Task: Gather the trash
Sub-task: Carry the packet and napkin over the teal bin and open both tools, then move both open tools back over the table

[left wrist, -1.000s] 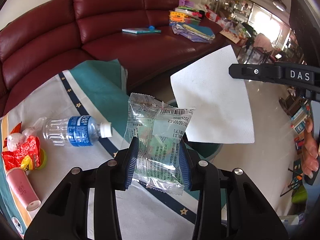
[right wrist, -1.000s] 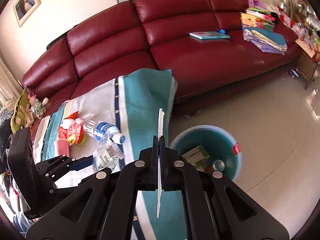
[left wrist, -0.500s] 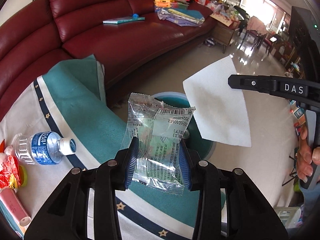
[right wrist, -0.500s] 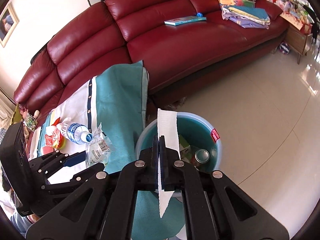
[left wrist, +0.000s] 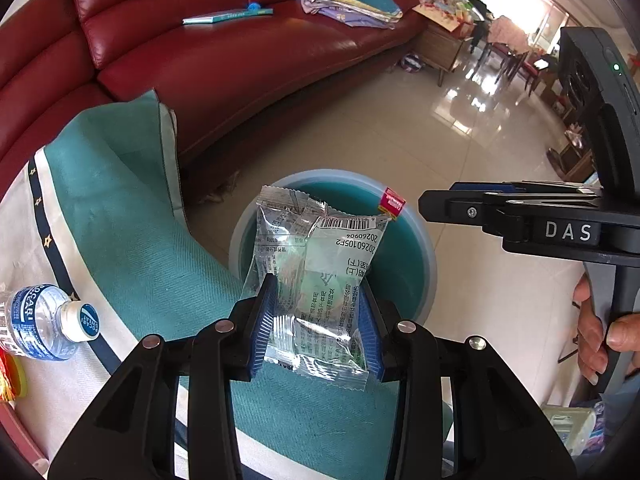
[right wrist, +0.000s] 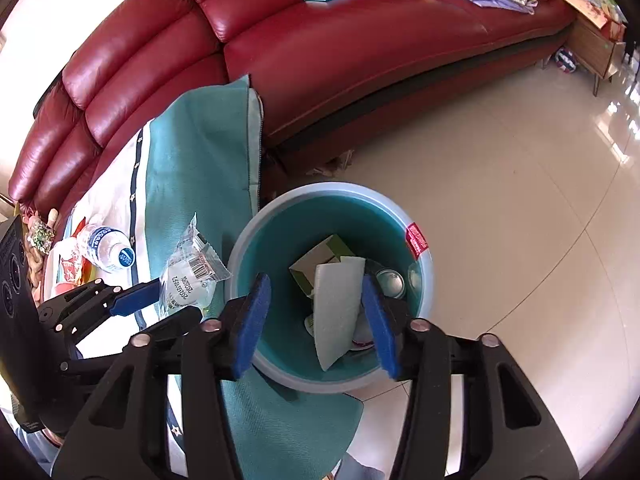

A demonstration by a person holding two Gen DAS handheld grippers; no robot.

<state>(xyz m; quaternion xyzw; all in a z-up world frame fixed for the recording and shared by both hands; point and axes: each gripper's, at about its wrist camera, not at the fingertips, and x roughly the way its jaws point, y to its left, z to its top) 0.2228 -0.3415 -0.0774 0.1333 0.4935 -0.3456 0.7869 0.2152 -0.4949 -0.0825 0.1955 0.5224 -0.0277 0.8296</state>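
Ahead of the left gripper (left wrist: 318,320), the clear crinkled plastic snack wrapper (left wrist: 316,280) is clamped between its blue pads, now poised above the round teal plastic trash bin (left wrist: 420,276) rather than the table, ready to drop. Below the right gripper (right wrist: 320,320), whose jaws now stand spread and empty, the white paper napkin (right wrist: 336,312) pinched half a second ago lies in the bin (right wrist: 256,240), so that piece is collected.

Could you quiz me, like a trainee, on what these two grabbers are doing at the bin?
1. True or false: the left gripper grips a clear snack wrapper.
2. The right gripper is: A) open, B) shut.
3. Where is the white paper towel?

Key: 1. True. 2. A. 3. Inside the teal trash bin, lying loose over a green carton beside a can.
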